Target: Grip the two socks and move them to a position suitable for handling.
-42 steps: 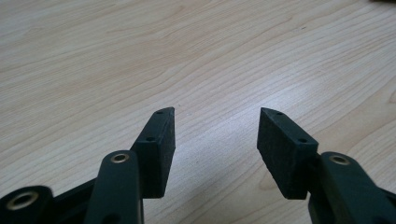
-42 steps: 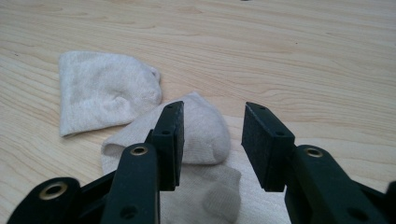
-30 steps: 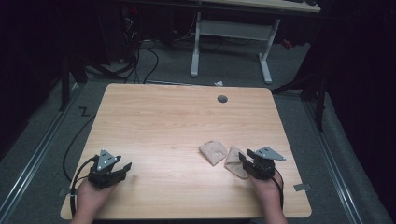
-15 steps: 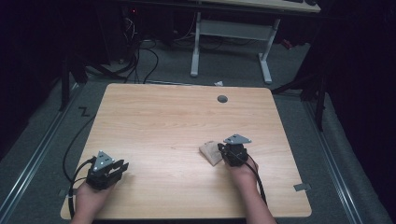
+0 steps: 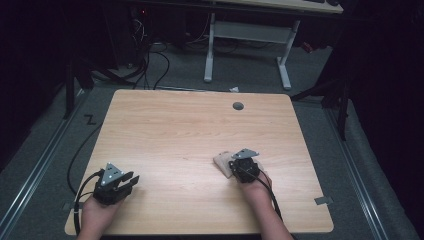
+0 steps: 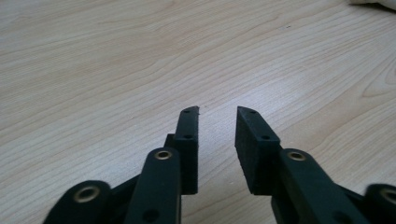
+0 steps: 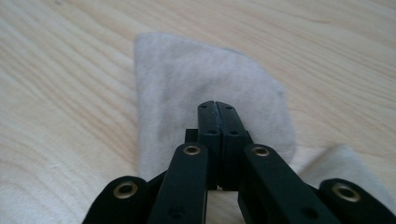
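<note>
On a wooden worktop [image 5: 165, 130], the left tool [image 5: 131, 180] rests near the front-left corner, its jaws, just opening, partly apart and empty, while the right tool [image 7: 217, 107], jaws together, presses the folded beige cloth [image 7: 187, 84] front-right, likely mid-fold; next, a corner needs gripping.

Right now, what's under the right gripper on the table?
A pale folded cloth lies flat on the wooden table beneath the right gripper, whose jaws are shut together over it. Whether they pinch any fabric is hidden by the gripper itself.
</note>
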`<act>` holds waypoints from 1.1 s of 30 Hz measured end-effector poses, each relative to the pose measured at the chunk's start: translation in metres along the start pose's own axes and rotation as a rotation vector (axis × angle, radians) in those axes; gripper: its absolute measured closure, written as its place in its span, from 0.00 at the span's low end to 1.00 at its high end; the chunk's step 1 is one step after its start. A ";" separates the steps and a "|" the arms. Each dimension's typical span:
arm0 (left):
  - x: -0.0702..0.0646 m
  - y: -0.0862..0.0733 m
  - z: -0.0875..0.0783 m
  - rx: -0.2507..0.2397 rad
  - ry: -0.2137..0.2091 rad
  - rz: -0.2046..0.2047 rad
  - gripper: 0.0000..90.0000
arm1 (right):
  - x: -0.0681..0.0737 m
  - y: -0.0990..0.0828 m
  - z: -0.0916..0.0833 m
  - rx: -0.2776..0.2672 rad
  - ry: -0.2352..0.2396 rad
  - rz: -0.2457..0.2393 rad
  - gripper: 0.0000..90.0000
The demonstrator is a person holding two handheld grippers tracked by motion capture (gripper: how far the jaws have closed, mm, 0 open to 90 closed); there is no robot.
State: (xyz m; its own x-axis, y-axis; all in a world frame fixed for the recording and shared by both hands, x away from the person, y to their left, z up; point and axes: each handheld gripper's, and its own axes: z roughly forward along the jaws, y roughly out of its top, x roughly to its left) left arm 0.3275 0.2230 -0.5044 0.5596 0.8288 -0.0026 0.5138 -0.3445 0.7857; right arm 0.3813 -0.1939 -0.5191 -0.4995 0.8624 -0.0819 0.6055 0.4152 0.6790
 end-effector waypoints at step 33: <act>-0.008 0.002 0.005 0.013 -0.015 0.052 0.71 | 0.052 0.001 -0.038 -0.145 0.119 -0.117 0.99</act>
State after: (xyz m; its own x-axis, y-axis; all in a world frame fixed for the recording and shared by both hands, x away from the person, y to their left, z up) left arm 0.3274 0.2134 -0.5055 0.5952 0.8030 0.0290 0.4921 -0.3928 0.7769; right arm 0.3323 -0.1595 -0.4946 -0.6359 0.7669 -0.0861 0.4478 0.4576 0.7682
